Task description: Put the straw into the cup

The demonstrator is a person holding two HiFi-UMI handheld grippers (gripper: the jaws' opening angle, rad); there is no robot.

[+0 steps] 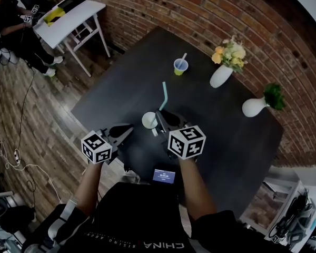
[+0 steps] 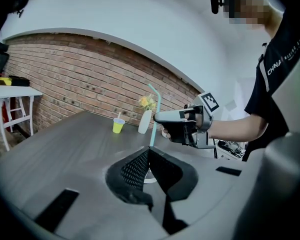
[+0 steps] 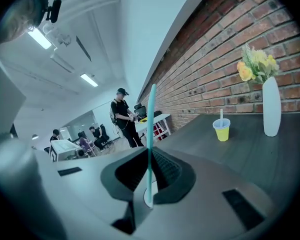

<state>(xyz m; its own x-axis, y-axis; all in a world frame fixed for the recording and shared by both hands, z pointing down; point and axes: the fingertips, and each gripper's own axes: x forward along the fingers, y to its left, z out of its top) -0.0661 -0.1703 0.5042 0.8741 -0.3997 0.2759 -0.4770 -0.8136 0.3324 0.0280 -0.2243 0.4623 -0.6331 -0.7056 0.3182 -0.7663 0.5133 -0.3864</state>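
A small white cup (image 1: 149, 120) stands on the dark table (image 1: 226, 141). My right gripper (image 1: 160, 115) is shut on a teal straw (image 1: 164, 95) and holds it upright, bent top up, just right of the cup. In the right gripper view the straw (image 3: 150, 134) runs down between the closed jaws of the right gripper (image 3: 149, 156) to the white cup (image 3: 148, 200) below. My left gripper (image 1: 130, 128) sits shut a little left of the cup, nothing visibly in it. The left gripper view shows the left gripper (image 2: 148, 151), the straw (image 2: 154, 116) and the cup rim (image 2: 149, 180).
A yellow-green cup with its own straw (image 1: 180, 66) stands at the table's far side. A white vase of flowers (image 1: 221, 75) and a second white vase with greenery (image 1: 254, 107) stand at the right. A small screen (image 1: 164, 175) lies at the near edge. People sit at a white table (image 1: 68, 15).
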